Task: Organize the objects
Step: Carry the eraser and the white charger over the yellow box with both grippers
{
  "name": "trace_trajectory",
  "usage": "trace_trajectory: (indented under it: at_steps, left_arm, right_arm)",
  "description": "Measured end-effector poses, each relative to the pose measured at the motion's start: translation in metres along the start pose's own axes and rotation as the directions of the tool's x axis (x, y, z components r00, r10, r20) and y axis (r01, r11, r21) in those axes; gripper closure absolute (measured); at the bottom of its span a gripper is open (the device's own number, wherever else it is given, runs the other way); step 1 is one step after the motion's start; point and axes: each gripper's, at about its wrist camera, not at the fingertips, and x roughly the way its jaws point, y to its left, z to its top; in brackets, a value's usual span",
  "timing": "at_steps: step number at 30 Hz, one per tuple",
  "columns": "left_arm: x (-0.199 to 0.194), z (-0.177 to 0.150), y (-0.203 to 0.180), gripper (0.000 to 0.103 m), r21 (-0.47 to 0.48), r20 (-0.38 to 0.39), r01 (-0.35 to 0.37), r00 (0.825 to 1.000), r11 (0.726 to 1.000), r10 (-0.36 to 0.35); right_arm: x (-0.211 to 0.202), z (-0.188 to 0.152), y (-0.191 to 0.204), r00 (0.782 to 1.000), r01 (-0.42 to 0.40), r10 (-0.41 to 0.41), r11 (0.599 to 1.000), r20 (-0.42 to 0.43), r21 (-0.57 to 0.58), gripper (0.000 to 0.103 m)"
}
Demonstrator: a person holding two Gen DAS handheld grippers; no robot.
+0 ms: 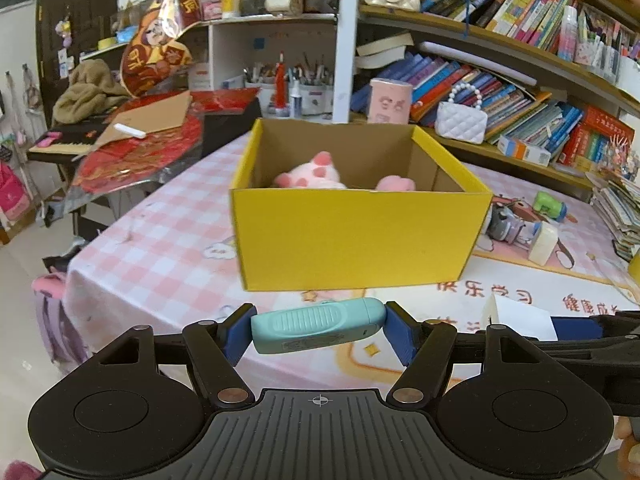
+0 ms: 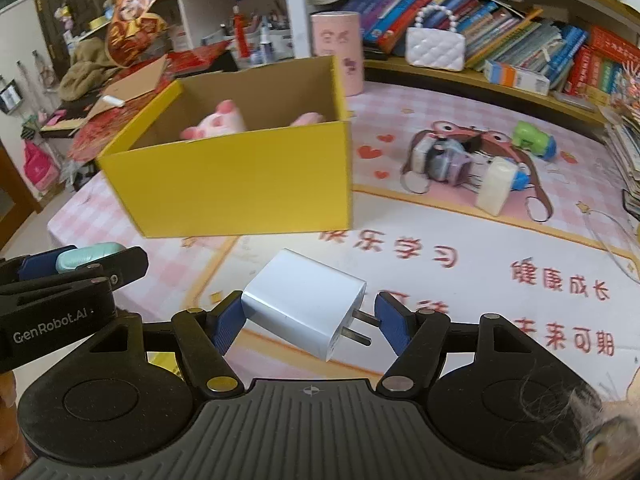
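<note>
I have the left gripper [image 1: 318, 330] clamped end to end on a teal ribbed plastic cutter [image 1: 318, 326], lengthwise so it can't roll. The right gripper [image 2: 308, 322] pinches a white cube-shaped plug charger [image 2: 304, 302] — pad against body, pad against prongs. Both hang just short of the open yellow cardboard box [image 1: 360, 236], pink plush pig [image 1: 310, 172] inside — my drop target, I judge.

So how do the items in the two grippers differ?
The teal case is rounded, ribbed and long; the white charger is boxy, smooth, with two metal prongs. The left gripper clamps the case end to end; the charger sits skewed in the right gripper. Both are short of the yellow box.
</note>
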Motion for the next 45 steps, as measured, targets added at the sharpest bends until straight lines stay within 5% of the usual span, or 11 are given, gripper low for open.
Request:
trace_trajectory:
  at_steps: [27, 37, 45]
  left_arm:
    - [-0.027, 0.014, 0.054, 0.034, 0.029, 0.111, 0.052, 0.992, 0.998, -0.055]
    - [-0.004, 0.057, 0.05, 0.034, 0.026, 0.189, 0.04, 0.981, 0.999, -0.044]
    - [0.036, 0.083, 0.036, 0.034, 0.051, 0.191, 0.012, 0.981, 0.999, -0.021]
  right_arm:
    - [-0.015, -0.008, 0.067, 0.996, 0.035, -0.037, 0.999, 0.082, 0.02, 0.035]
    - [-0.005, 0.051, 0.054, 0.973, 0.079, -0.074, 0.997, 0.217, -0.014, 0.035]
    - [0.025, 0.103, 0.034, 0.966, 0.079, -0.07, 0.997, 0.248, -0.024, 0.035]
